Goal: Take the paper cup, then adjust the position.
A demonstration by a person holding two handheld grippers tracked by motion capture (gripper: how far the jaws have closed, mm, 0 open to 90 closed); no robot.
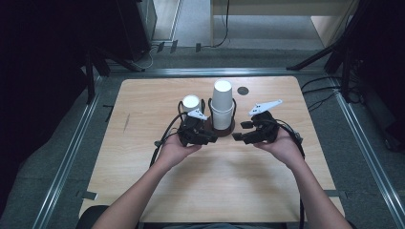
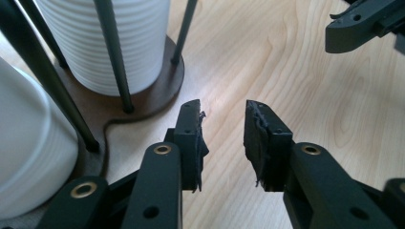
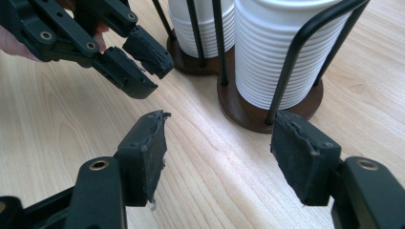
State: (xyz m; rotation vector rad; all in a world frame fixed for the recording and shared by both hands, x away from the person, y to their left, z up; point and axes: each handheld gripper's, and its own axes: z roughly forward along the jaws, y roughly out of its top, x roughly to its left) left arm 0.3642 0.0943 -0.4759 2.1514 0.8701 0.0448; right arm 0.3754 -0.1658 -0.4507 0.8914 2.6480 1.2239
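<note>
While my two hands hover just in front of the cup holder [image 1: 222, 130], much of it is cut off from me: in the left gripper view the stack of white paper cups [image 2: 112, 43] runs out of the top edge, and the second cup [image 2: 28, 152] beside it is sliced by the left border, so I cannot see either rim there. From the high view I make out a dark wooden base with thin black wire rods, a tall stack of cups [image 1: 222, 109] in one ring and a shorter cup [image 1: 190, 103] in the ring to its left. The rods cross in front of the ribbed cup walls and stand between my jaws and the cups.

My left gripper [image 1: 210, 138] sits low by the base, jaws set a narrow way apart with nothing but bare wood surface [image 2: 296, 86] between them. My right gripper [image 1: 241, 130] has its jaws spread wider, also pinching nothing; its right pad [image 3: 303, 157] lies just in front of the base edge, and I cannot tell whether it touches. In the right gripper view the left gripper [image 3: 145, 64] shows at upper left, partly cut by the frame.

A small dark round spot [image 1: 243, 90] lies on the surface behind the holder; I cannot make out what it is. Dark stands and cables crowd the floor around.
</note>
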